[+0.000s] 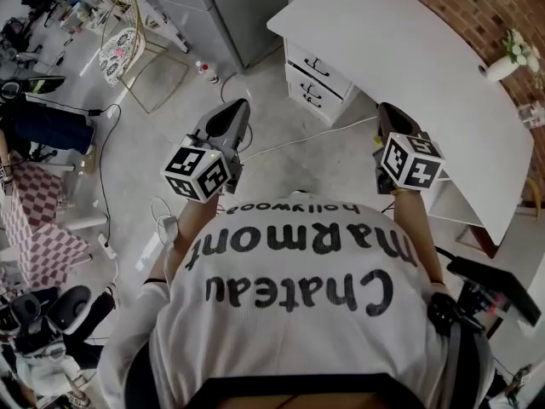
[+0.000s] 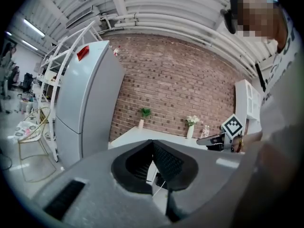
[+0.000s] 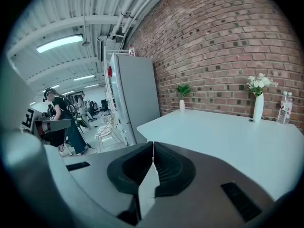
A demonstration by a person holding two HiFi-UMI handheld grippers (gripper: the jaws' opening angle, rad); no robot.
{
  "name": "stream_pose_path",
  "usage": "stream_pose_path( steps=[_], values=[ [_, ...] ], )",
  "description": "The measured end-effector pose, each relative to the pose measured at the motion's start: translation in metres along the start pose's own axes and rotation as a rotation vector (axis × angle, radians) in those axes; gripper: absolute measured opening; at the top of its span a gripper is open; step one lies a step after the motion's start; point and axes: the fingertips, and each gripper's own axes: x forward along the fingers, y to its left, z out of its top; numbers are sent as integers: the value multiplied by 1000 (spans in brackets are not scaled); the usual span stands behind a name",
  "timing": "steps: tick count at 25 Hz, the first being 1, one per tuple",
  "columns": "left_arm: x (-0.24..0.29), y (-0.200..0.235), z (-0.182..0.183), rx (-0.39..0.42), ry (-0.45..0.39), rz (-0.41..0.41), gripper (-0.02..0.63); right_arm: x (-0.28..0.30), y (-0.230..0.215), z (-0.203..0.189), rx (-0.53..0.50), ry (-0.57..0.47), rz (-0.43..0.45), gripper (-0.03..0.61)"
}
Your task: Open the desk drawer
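Drawer (image 1: pixel 317 68) sitting shut under tabletop (image 1: pixel 409 49) left end, untouched. Both left tongs (image 1: pixel 240 106) and right tongs (image 1: pixel 386 107) pinched together, carrying nothing, hovering well apart from it. Reaching, gripping, pulling all remaining.

A person in a white printed shirt (image 1: pixel 298 288) holds both grippers out over the grey floor (image 1: pixel 281 135). The left gripper (image 1: pixel 239 107) and the right gripper (image 1: pixel 388 109) point toward the white desk (image 1: pixel 409 49) and touch nothing. Under the desk's left end sit two drawers (image 1: pixel 317 77), one above the other, with dark handles and fronts flush. A vase of flowers (image 1: pixel 504 60) stands at the desk's far edge, against the brick wall. On the floor, well left of the desk, are a small bottle (image 1: pixel 207 72) and a gold wire chair (image 1: pixel 136 45).
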Motion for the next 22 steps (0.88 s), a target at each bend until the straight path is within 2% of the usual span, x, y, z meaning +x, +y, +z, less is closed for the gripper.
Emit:
stream_pose_path(
  steps=[8, 12, 14, 19, 22],
  values=[
    [2, 34, 14, -100, -30, 33, 14, 1, -13, -15, 66, 18, -27, 14],
    [21, 28, 13, -103, -42, 7, 14, 4, -13, -24, 71, 39, -29, 14],
    [33, 23, 7, -94, -19, -12, 14, 10, -11, -29, 81, 54, -27, 14],
    [58, 20, -24, -23, 105, -68, 14, 28, -3, -49, 106, 98, -32, 14],
    [74, 24, -34, -5, 136, -116, 14, 38, -1, -53, 114, 111, -46, 14]
  ],
)
